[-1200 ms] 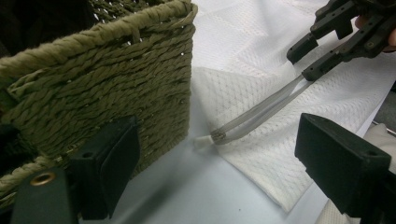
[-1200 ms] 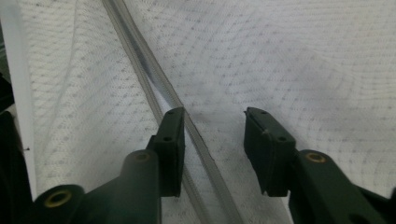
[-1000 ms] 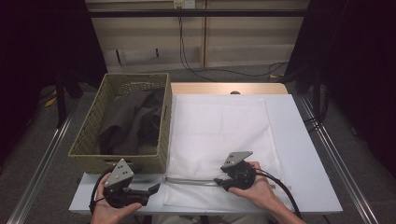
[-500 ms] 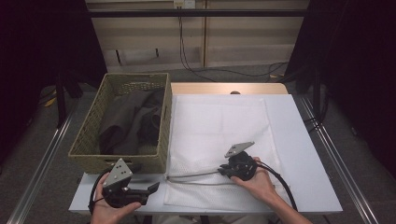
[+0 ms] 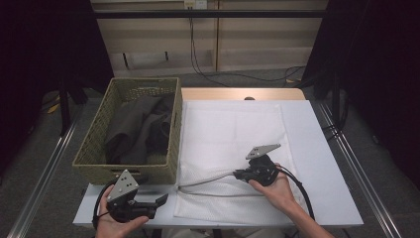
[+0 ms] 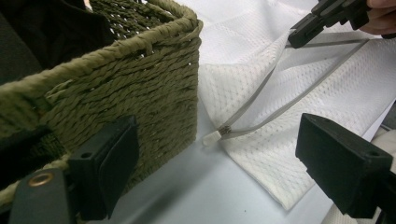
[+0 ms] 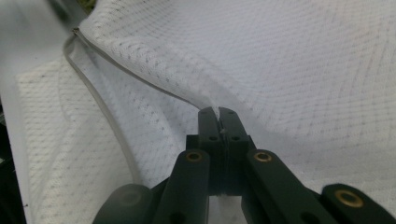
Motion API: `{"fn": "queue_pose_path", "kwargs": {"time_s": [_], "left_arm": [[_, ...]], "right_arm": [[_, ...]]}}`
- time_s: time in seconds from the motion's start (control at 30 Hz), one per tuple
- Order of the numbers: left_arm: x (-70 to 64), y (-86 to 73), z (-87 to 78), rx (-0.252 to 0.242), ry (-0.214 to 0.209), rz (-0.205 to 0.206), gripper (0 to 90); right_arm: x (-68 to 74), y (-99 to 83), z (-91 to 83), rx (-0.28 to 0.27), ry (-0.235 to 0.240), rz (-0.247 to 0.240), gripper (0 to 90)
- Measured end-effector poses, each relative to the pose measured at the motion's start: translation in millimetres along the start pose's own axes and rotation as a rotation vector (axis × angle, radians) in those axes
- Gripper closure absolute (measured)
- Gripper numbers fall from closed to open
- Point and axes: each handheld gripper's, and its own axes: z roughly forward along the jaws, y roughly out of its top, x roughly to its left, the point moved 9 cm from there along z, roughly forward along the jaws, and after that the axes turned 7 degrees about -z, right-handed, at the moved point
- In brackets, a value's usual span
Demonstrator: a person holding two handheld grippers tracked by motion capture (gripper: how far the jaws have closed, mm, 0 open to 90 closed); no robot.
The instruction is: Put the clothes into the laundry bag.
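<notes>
Pinching the zipper edge of a white mesh bag point(image 5: 233, 148) with the right tongs point(image 5: 237, 174).

Right tongs are clamped together on the upper zipper edge, lifting it off the lower layer so the mouth gapes; the bag lies flat on the bench point(image 5: 322, 148). Left tongs point(image 5: 161, 199) stand wide apart, holding nothing, near the bench's front left corner, just before a woven basket point(image 5: 96, 148) holding dark cloth point(image 5: 138, 129). The zipper pull point(image 6: 212, 136) lies beside the basket's corner.
</notes>
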Motion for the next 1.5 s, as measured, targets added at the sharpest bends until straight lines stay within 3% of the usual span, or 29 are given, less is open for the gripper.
{"fn": "queue_pose_path", "kwargs": {"time_s": [0.17, 0.47, 0.57, 0.63, 0.67, 0.73, 0.8, 1.13, 1.23, 1.4, 1.5], "left_arm": [[-0.1, -0.3, -2.4, -0.010, 0.000, -0.008, 13.5], [2.9, -1.8, -4.5, -0.008, 0.004, -0.031, 13.5], [0.0, -1.8, -3.8, -0.008, -0.005, -0.050, 13.5], [-3.5, -3.0, -4.5, -0.002, -0.011, -0.036, 13.5], [-3.8, -2.9, -4.9, -0.004, 0.012, -0.012, 13.5], [-6.6, -0.7, -5.1, -0.017, -0.022, -0.038, 13.2], [-5.6, -0.1, -6.0, -0.023, -0.005, -0.022, 13.3], [-6.9, -0.2, -7.8, -0.023, -0.032, -0.044, 13.3], [-7.3, -0.3, -8.4, -0.022, -0.040, -0.040, 12.6], [-6.4, 1.0, -9.7, -0.033, -0.059, -0.070, 12.5], [-5.9, 1.8, -11.7, -0.042, -0.039, -0.066, 13.1]], "right_arm": [[-0.8, 14.6, -8.4, -0.049, -0.006, -0.011, 89.6], [-0.1, 27.4, -21.7, -0.148, 0.033, 0.041, 89.6], [-1.3, 29.7, -24.3, -0.154, 0.024, 0.031, 89.6], [-2.0, 32.0, -27.0, -0.164, 0.016, 0.031, 89.6], [-1.9, 33.2, -28.1, -0.170, 0.019, 0.024, 89.6], [-2.3, 35.7, -29.1, -0.181, 0.017, 0.030, 89.6], [-1.0, 38.1, -29.5, -0.188, 0.020, 0.032, 89.6], [-5.3, 54.0, -38.5, -0.239, 0.016, 0.028, 89.6], [-4.6, 61.0, -39.4, -0.243, 0.010, 0.003, 89.6], [-6.0, 70.4, -43.2, -0.258, 0.006, -0.018, 89.6], [-5.9, 78.5, -46.9, -0.278, 0.007, -0.025, 89.6]]}}
